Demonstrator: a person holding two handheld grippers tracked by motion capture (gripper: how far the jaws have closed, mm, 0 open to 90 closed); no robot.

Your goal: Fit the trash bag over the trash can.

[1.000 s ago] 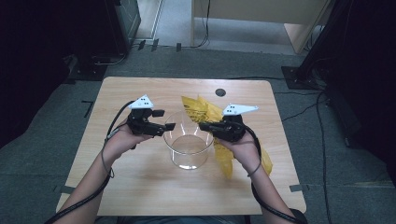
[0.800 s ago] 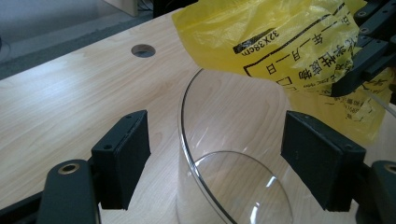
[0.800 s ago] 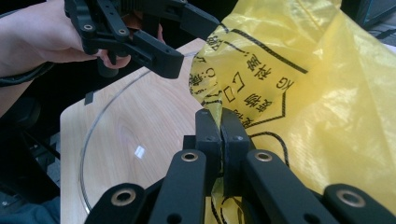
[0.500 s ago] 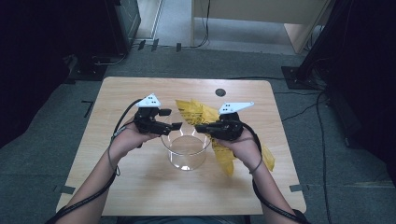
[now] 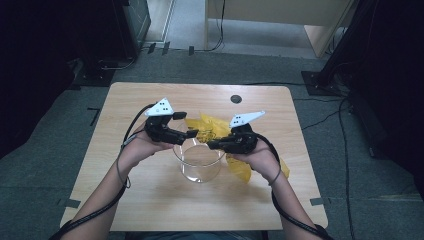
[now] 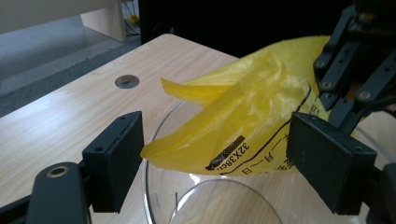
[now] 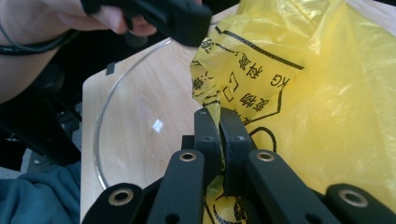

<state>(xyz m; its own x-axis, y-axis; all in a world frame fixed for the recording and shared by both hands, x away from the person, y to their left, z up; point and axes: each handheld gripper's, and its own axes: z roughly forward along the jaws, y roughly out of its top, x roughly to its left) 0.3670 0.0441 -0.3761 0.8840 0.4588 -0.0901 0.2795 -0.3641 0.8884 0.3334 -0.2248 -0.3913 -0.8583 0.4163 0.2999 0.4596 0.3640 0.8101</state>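
A clear bowl [image 5: 200, 162] stands in the middle of the wooden table [image 5: 150, 200]. Over its far rim hangs a yellow plastic bag [image 5: 207, 125] with black print. My right gripper [image 5: 212, 145] is shut on a crumpled fold of the bag [image 7: 327, 93], and the rest drapes under the right hand. My left gripper [image 5: 185, 125] faces it from the left, open; its jaws have just been opening. In the left gripper view the bag's loose edge [image 6: 252, 102] lies between the wide jaws of the left gripper [image 6: 219, 154], clear of both pads [image 6: 116, 158], above the bowl's rim [image 6: 154, 186].
A round cable hole [image 5: 236, 99] sits near the table's far edge. Dark equipment stands on the floor left and right of the table, and a pale wooden cabinet [image 5: 280, 15] stands beyond it. Cables trail from both grippers toward the person.
Both hands have edged slightly toward each other over the bowl. The left gripper's jaws stand a little wider around the bag's edge. The bowl has stayed put.
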